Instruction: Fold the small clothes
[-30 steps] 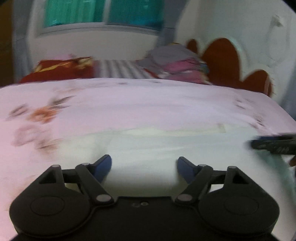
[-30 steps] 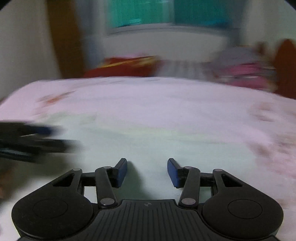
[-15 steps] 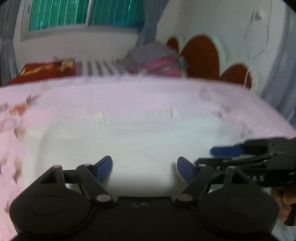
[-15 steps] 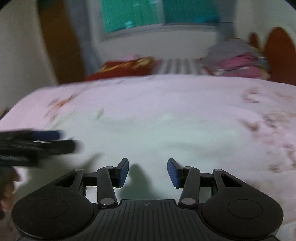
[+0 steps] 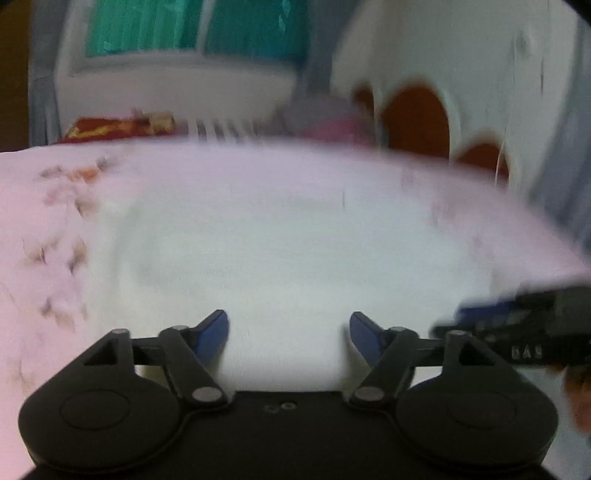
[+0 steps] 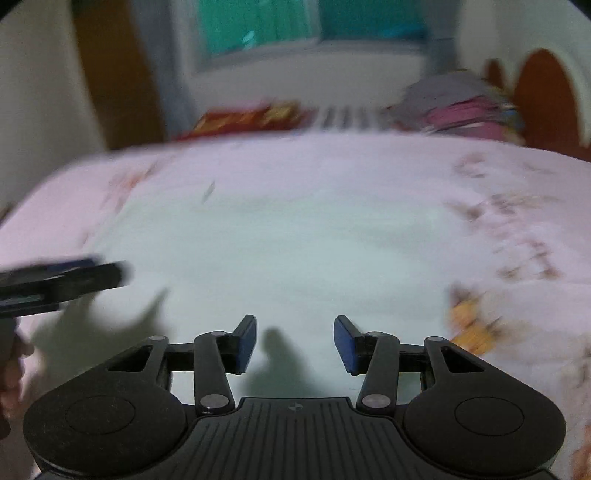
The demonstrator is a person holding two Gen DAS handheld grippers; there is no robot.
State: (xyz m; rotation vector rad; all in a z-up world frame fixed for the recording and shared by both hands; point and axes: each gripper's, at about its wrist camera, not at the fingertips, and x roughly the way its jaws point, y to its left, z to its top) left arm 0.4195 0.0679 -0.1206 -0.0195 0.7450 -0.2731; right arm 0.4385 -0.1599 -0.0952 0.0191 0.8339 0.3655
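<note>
A white garment (image 5: 288,251) lies spread flat on the pink flowered bedspread (image 5: 48,229); in the right wrist view the same garment (image 6: 295,251) looks pale green-white. My left gripper (image 5: 289,326) hovers over its near part, jaws closing, nothing between the blue pads. My right gripper (image 6: 294,334) is open above the cloth, also with nothing between its pads. Each gripper shows in the other's view: the right gripper (image 5: 517,325) at the right edge, the left gripper (image 6: 62,280) at the left edge. Both pictures are blurred.
At the far side of the bed lie a red cushion (image 6: 251,118), a striped cloth (image 5: 221,129) and a pile of grey and pink clothes (image 6: 458,107). A scalloped brown headboard (image 5: 417,122) stands at the right. A window with green curtains (image 5: 199,29) is behind.
Both grippers have slid sideways over the garment, and more of the bedspread's flowered edge shows on each outer side. The left jaws stand slightly narrower than before.
</note>
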